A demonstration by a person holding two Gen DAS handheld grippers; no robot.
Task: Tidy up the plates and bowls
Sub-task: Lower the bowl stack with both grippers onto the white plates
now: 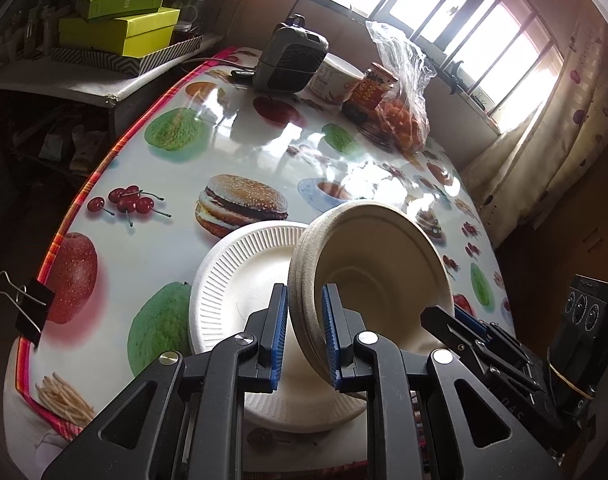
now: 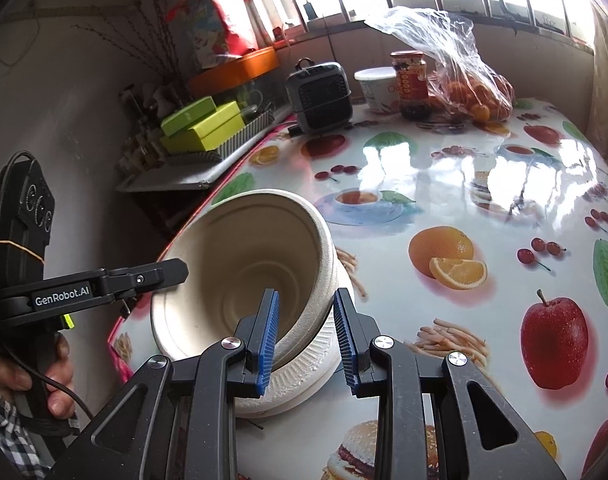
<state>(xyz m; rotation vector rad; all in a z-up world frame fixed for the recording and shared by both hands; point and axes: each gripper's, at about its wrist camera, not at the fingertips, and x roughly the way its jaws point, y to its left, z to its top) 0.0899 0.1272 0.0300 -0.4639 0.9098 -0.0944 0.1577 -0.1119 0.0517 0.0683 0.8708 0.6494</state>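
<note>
Bowls [image 1: 384, 264] in a nested stack are what we hold with both grippers, tilted on the side so that the opening faces toward us. In the left wrist view, our left gripper [image 1: 305, 334] has its blue pads closed on the near rim of the stack, one pad outside and one inside. In the right wrist view, our right gripper [image 2: 310, 340] grips the other side of the rim in the same way, with the wall of the stack between its two pads. The left gripper also shows at the left edge of this view, and a hand [image 2: 27, 376] with a checked sleeve holds its handle.

Under the stack lies a white paper plate [image 1: 239, 280] with a ribbed rim, flat on the table [image 1: 151, 184]. We cannot tell if the stack touches the plate or hangs just above it.

The table has a glossy cloth printed with fruits and burgers. At its far side stand a small grey heater [image 1: 289, 58], a white tub [image 2: 378, 88], a jar [image 2: 412, 84] with a red label and a clear plastic bag [image 2: 464, 80] with oranges. A black binder clip [image 1: 29, 312] is fixed on the near left edge of the cloth. Beside the table, green boxes [image 1: 119, 28] lie on a shelf.
</note>
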